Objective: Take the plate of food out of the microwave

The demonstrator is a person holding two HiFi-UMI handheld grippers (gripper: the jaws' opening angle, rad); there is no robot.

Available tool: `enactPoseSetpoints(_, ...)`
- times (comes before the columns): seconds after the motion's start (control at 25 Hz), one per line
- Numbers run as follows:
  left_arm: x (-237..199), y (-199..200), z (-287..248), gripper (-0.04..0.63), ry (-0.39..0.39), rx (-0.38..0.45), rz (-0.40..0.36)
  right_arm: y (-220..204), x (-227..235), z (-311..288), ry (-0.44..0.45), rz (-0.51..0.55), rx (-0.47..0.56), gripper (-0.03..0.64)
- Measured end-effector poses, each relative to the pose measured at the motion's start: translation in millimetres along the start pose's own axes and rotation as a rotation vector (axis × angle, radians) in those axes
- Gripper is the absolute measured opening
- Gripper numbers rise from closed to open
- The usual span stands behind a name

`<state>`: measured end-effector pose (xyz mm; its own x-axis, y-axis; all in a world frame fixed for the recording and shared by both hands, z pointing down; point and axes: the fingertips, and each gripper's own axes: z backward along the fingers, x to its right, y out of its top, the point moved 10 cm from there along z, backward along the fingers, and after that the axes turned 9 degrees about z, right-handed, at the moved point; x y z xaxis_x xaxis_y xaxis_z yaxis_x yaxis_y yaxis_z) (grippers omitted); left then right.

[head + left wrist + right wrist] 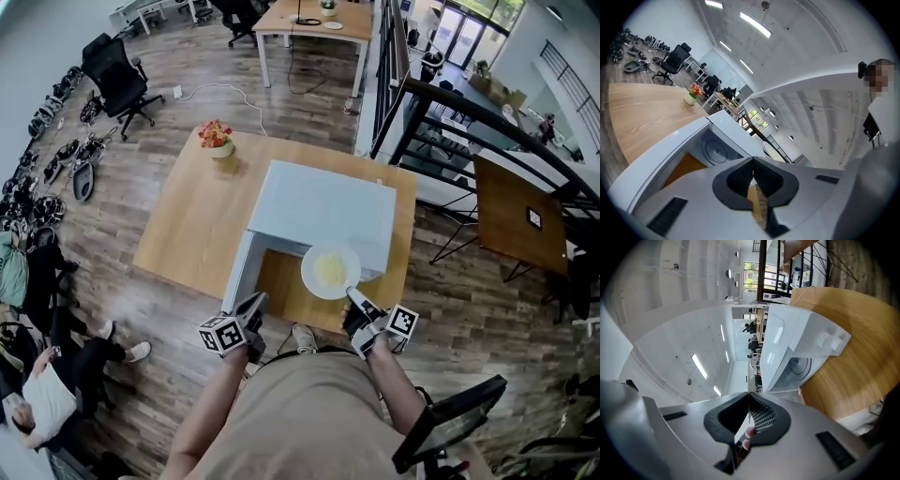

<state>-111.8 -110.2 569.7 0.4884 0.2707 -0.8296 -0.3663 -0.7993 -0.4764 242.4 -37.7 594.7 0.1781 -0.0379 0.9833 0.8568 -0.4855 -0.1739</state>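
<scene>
A white microwave [323, 211] stands on a wooden table [187, 225], its door [239, 272] swung open to the left. A white plate [328, 272] of yellow food hangs just in front of the open cavity, above the table. My right gripper [354, 298] is shut on the plate's near rim. In the right gripper view that rim shows as a thin white edge pinched in the right gripper [749, 399], with the microwave [797, 343] beyond. My left gripper [255, 305] is shut with nothing in it, close to the door's near end; the left gripper [753, 161] looks into the open cavity [715, 151].
A pot of flowers [217, 139] sits at the table's far left corner. A black railing [441, 112] runs along the right side. An office chair [120, 80] and a person sitting on the floor [47, 394] are at the left. A dark stand [450, 422] is near my right.
</scene>
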Motion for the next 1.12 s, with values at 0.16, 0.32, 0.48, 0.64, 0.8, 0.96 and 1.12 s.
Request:
enactPoseSetpoints(0.16,-7.1,-6.2,-1.9,0.005,0.047,-0.027,-0.056,-1.4,15.2,-3.1,-0.047,0.023,-0.013,0.012)
enactPoseSetpoints(0.32,-16.1,-12.5,-7.8,0.005,0.079,-0.08,-0.12,-5.4,32.7,-11.4,-0.07,0.026,-0.042,0.012)
enactPoseSetpoints(0.48,-21.1,-20.1,-13.0,0.005,0.101,-0.103,-0.135,-11.8,49.5,-19.0,-0.086,0.025,-0.109,0.012)
enactPoseSetpoints(0.64,-28.6,-26.1,-15.5,0.005,0.126,-0.117,-0.132,-22.7,66.5,-30.4,-0.105,0.02,-0.186,0.012)
enactPoseSetpoints(0.8,-35.9,-34.9,-16.1,0.005,0.156,-0.13,-0.118,-34.8,88.4,-44.9,-0.117,0.011,-0.275,0.012)
enactPoseSetpoints(0.96,-41.2,-42.6,-17.8,0.005,0.173,-0.143,-0.107,-41.2,116.1,-55.7,-0.14,0.021,-0.338,0.012)
enactPoseSetpoints(1.12,-53.3,-51.0,-22.0,0.005,0.195,-0.159,-0.106,-45.9,147.2,-63.4,-0.151,-0.024,-0.364,0.014)
